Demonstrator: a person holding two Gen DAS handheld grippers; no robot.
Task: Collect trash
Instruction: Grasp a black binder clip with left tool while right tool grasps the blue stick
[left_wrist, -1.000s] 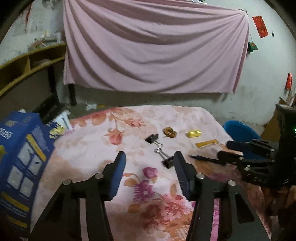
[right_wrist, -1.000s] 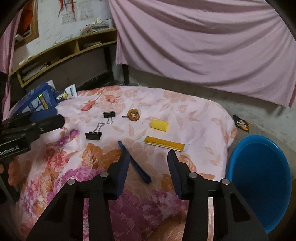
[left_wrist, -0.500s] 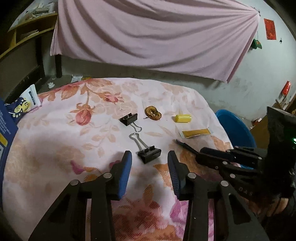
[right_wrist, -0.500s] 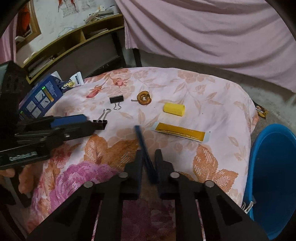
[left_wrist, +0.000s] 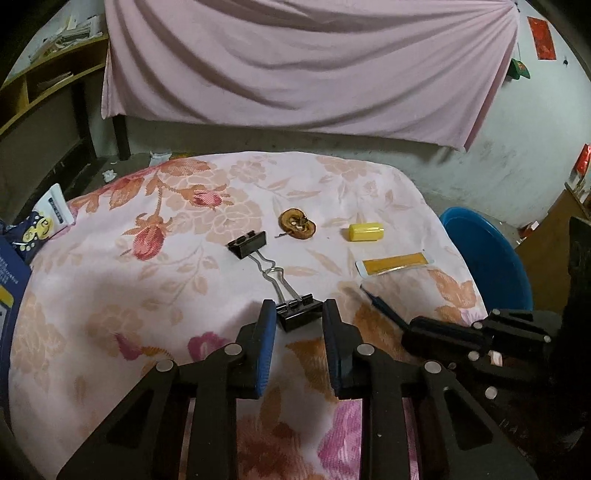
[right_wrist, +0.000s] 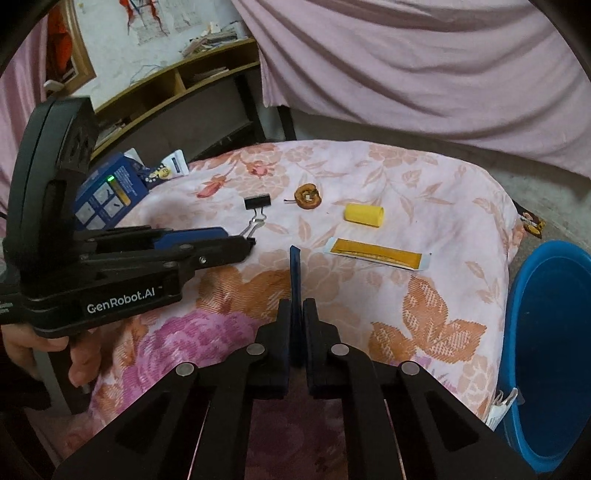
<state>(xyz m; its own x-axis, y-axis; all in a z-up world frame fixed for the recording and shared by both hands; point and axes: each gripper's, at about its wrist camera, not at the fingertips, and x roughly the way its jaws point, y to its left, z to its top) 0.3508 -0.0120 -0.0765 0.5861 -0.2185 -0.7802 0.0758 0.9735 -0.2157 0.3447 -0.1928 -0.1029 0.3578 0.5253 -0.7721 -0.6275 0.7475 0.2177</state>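
Note:
A black binder clip (left_wrist: 297, 315) lies on the floral cloth (left_wrist: 147, 295), right between the fingertips of my left gripper (left_wrist: 299, 314). Its jaws are closing, with the pads at the clip's two ends. From the right wrist view the left gripper (right_wrist: 248, 242) hides that clip, and only its wire handle (right_wrist: 254, 224) shows. My right gripper (right_wrist: 294, 306) is shut on a dark blue strip (right_wrist: 294, 273) that sticks out forward between the pads. In the left wrist view the right gripper (left_wrist: 410, 326) sits at the right with the strip (left_wrist: 380, 304) pointing out of it.
Farther back lie a second binder clip (left_wrist: 246, 243), a brown dried slice (left_wrist: 297, 229), a yellow cylinder (left_wrist: 365, 232) and a yellow sachet (left_wrist: 393, 263). A blue basin (right_wrist: 550, 332) stands off the table's right edge. A blue box (right_wrist: 107, 195) sits at the left.
The left gripper came forward and down onto the near binder clip while its jaws narrowed around it. The right gripper shut on the blue strip, which now points straight ahead.

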